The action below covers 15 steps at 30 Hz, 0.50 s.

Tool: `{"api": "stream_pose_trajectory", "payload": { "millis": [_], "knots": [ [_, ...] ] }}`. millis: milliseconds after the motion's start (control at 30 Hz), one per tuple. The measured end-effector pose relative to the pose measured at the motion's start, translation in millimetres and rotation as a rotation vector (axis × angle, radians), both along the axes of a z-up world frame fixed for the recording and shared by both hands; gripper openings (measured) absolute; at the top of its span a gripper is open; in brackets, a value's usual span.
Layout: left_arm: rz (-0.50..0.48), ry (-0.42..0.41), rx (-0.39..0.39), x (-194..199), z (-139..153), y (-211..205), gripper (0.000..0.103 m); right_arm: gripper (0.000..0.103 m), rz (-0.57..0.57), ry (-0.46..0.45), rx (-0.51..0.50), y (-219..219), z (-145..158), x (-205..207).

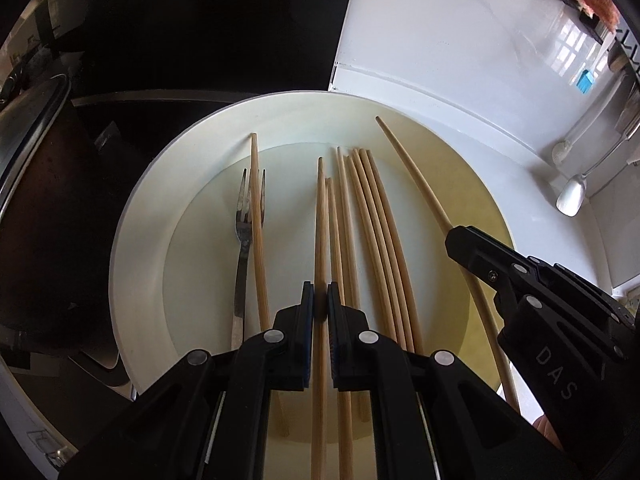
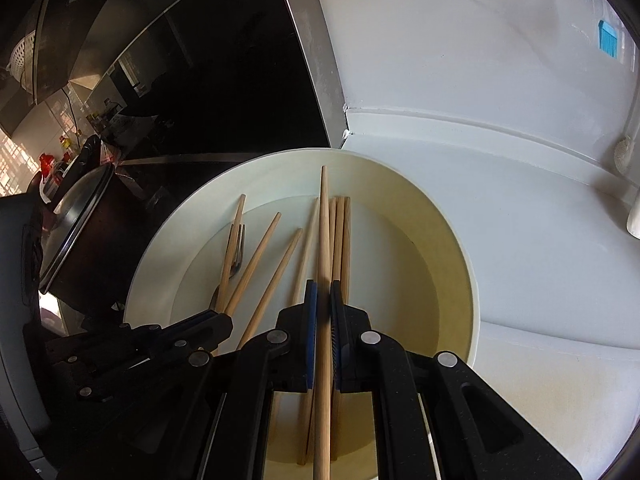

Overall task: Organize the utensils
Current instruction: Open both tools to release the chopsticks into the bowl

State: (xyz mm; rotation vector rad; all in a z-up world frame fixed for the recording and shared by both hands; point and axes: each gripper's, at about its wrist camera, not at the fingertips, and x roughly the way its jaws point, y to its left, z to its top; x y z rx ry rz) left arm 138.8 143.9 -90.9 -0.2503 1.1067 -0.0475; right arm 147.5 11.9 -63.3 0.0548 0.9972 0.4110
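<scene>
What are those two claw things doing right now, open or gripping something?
Left gripper: closed on one wooden chopstick over the plate.
Right gripper: closed on another chopstick.

My left gripper (image 1: 321, 308) is matte black plastic, each finger a chain of angular links pinned with round silver rivets, with blue pads lining the inner faces of the jaws. My right gripper (image 2: 323, 304) is built the same: black links, silver rivets, blue pads with fine ridges. From the left camera I see its side, with a small cross-head screw near the tip and pale letters "DAS" on the body.
</scene>
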Motion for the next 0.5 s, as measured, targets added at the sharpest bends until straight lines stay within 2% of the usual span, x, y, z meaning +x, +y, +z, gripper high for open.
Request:
{"api": "stream_pose_trajectory", "payload": {
  "millis": [33, 100, 133, 167, 200, 500],
  "knots": [
    [0.005, -0.005, 0.006, -0.4, 1.5, 0.2, 0.010, 0.009, 0.006, 0.017, 0.001, -0.4, -1.8, 2.2],
    [0.037, 0.009, 0.075, -1.0, 4.5, 1.7, 0.048, 0.029, -0.009, 0.043, -0.016, -4.5, -3.4, 5.2],
    [0.058, 0.010, 0.097, -2.2, 6.6, 5.5, 0.057, 0.034, -0.020, 0.035, -0.018, -8.8, -1.6, 4.9],
    [0.069, -0.003, 0.085, -5.1, 10.2, 10.3, 0.072, 0.036, -0.020, 0.026, -0.016, -12.7, 0.6, 3.8],
    [0.082, -0.017, 0.069, -8.8, 14.4, 15.8, 0.080, 0.037, -0.020, 0.017, -0.021, -16.9, 3.2, 2.3],
    [0.162, 0.008, 0.103, -29.2, 30.3, 35.2, 0.083, 0.047, -0.001, -0.026, -0.039, -32.4, 21.8, -15.4]
  ]
}}
